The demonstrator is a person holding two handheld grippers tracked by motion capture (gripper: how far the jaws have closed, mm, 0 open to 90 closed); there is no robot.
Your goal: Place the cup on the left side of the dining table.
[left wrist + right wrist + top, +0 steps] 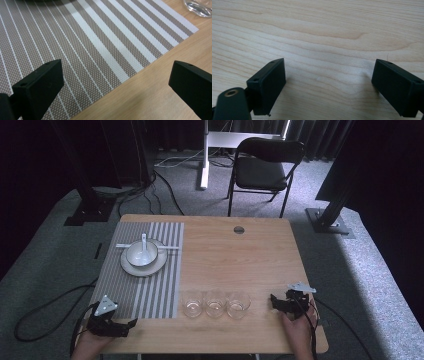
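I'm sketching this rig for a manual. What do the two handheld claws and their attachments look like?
Both are black. The left claw and the right claw each carry a grey three-cornered plate on top and trail a black cable. Up close, each has two blocky, rectangular black jaws with small screw holes near the tips. The right gripper view also shows a brass-coloured insert in a rounded black part at lower left.

My left gripper [131,323] sits low in my left hand [89,343], jaws spread wide and empty. My right gripper [273,300], well apart from it, rests in my right hand [299,330], jaws equally parted, holding nothing.
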